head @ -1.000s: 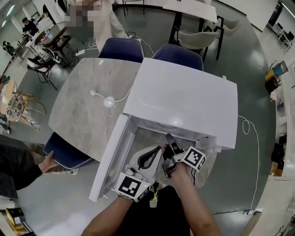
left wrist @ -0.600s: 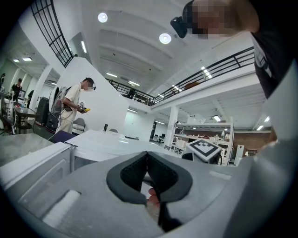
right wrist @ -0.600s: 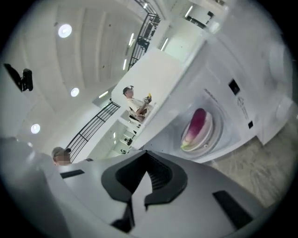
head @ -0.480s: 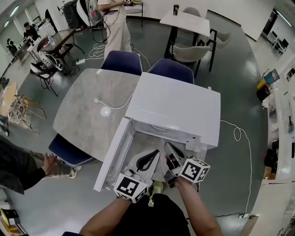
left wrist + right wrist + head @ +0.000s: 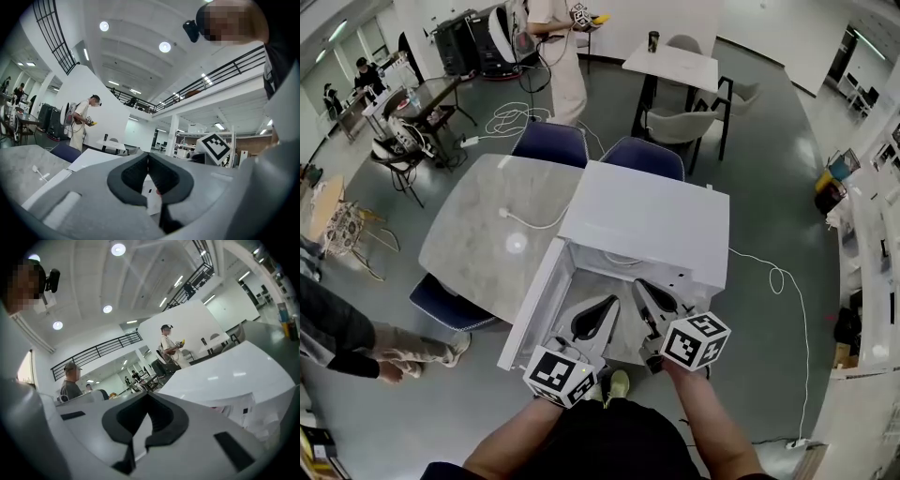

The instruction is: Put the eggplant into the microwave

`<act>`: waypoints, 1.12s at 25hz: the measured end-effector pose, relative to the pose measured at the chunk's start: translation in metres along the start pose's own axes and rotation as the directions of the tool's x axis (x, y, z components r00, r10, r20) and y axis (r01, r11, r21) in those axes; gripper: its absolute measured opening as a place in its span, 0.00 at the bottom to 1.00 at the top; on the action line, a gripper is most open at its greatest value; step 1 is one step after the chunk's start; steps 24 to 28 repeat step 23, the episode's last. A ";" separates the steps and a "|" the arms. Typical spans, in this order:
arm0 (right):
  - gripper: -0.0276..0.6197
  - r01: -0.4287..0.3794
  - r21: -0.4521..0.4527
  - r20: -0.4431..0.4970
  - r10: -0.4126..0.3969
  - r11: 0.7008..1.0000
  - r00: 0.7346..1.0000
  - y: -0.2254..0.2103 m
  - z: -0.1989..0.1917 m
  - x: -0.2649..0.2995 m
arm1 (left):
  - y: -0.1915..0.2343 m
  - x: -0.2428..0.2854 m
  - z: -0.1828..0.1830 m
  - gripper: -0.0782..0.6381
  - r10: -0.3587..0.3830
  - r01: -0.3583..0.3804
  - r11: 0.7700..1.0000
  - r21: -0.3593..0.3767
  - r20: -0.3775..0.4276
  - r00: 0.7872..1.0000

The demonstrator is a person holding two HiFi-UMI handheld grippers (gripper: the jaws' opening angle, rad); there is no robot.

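Hovering before the open microwave (image 5: 647,220), your left claw (image 5: 605,307) and right claw (image 5: 642,289) are both pressed together, empty — no eggplant shows in any view. Its door (image 5: 530,305) hangs just left of your left claw — a careless swing could knock it.

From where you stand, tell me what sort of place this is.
Probably an open-plan lab or workshop hall: a white table with chairs, a cluttered equipment bench, and a railed mezzanine overhead.

Grey floor (image 5: 769,187), marble table (image 5: 469,244), blue chairs (image 5: 551,143), round ceiling lights (image 5: 164,46).
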State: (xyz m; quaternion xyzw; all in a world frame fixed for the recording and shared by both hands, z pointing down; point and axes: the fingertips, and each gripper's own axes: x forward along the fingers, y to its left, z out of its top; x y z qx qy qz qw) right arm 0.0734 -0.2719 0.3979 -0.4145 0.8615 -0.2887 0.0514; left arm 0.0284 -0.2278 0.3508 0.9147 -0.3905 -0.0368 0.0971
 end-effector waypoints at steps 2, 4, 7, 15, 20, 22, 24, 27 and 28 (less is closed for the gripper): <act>0.05 -0.012 -0.056 -0.008 0.012 0.998 1.000 0.009 0.008 -0.004 | -0.003 0.000 0.010 0.12 0.008 -0.008 1.000 0.008 0.013 1.000; 0.05 -0.026 -0.085 -0.013 0.025 0.996 1.000 0.016 0.014 -0.007 | -0.007 0.000 0.018 0.12 0.013 -0.013 1.000 0.019 0.020 1.000; 0.05 -0.037 -0.104 -0.016 0.035 0.994 0.999 0.024 0.022 -0.010 | -0.012 0.000 0.027 0.12 0.011 -0.012 0.999 0.030 0.026 1.000; 0.05 -0.059 -0.179 -0.013 0.057 0.982 0.998 0.039 0.038 -0.011 | -0.019 0.003 0.041 0.12 0.007 -0.009 0.999 0.053 0.048 0.999; 0.05 -0.062 -0.193 -0.025 0.058 0.979 0.998 0.042 0.036 -0.011 | -0.018 0.003 0.041 0.12 0.020 -0.021 0.999 0.050 0.037 0.999; 0.05 -0.066 -0.200 -0.025 0.062 0.978 0.998 0.044 0.037 -0.009 | -0.016 0.003 0.041 0.12 0.024 -0.026 0.998 0.051 0.035 0.999; 0.05 -0.068 -0.204 -0.025 0.064 0.977 0.998 0.045 0.038 -0.008 | -0.015 0.003 0.042 0.12 0.027 -0.029 0.998 0.051 0.035 0.999; 0.05 -0.068 -0.204 -0.025 0.064 0.977 0.998 0.045 0.038 -0.008 | -0.015 0.003 0.042 0.12 0.027 -0.029 0.998 0.051 0.035 0.999; 0.05 -0.068 -0.204 -0.025 0.064 0.977 0.998 0.045 0.038 -0.008 | -0.015 0.003 0.042 0.12 0.027 -0.029 0.998 0.051 0.035 0.999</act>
